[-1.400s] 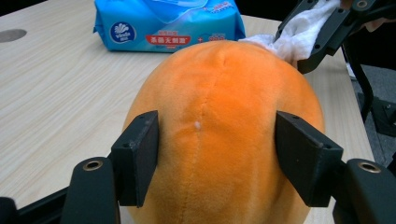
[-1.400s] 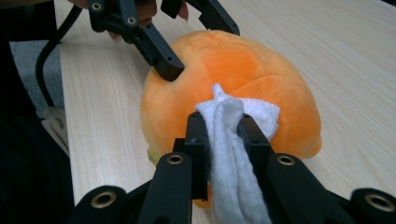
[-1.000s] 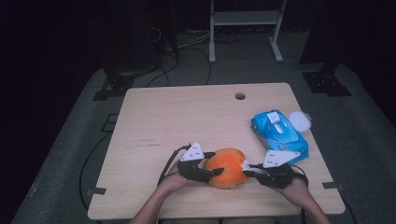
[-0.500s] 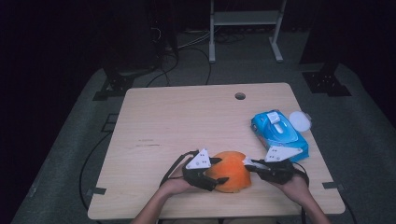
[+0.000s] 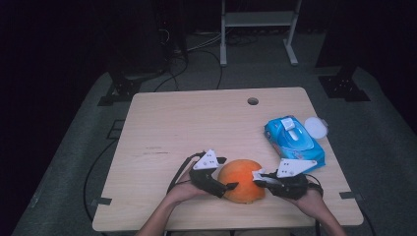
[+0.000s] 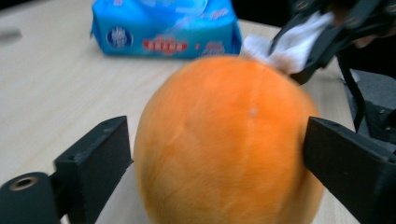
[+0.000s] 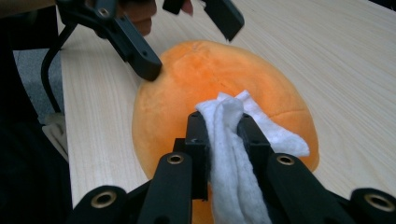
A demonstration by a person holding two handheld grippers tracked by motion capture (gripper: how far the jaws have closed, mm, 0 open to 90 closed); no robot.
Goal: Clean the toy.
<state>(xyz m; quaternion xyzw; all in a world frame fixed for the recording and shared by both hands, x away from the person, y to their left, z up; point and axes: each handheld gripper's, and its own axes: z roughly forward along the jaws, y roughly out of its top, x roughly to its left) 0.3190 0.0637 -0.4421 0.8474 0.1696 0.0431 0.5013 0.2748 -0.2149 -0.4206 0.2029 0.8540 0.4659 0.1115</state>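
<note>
while left gripper (image 6: 215,154) just opened round orange (image 6: 224,140) | right gripper (image 7: 223,135) pinches wipe (image 7: 233,154) — near table edge (image 5: 221,227)

On your table (image 5: 196,123), pale wood with a round hole (image 5: 253,101) near its far edge, a blue pack of wet wipes (image 5: 294,142) lies toward the right side, its lid flap up. Just beside the pack, at the table's right edge, you have a small white round lid (image 5: 315,127). Beyond the table a white metal stand (image 5: 258,22) rises from the grey floor (image 5: 74,162), and black cables (image 5: 196,49) trail across that floor.
</note>
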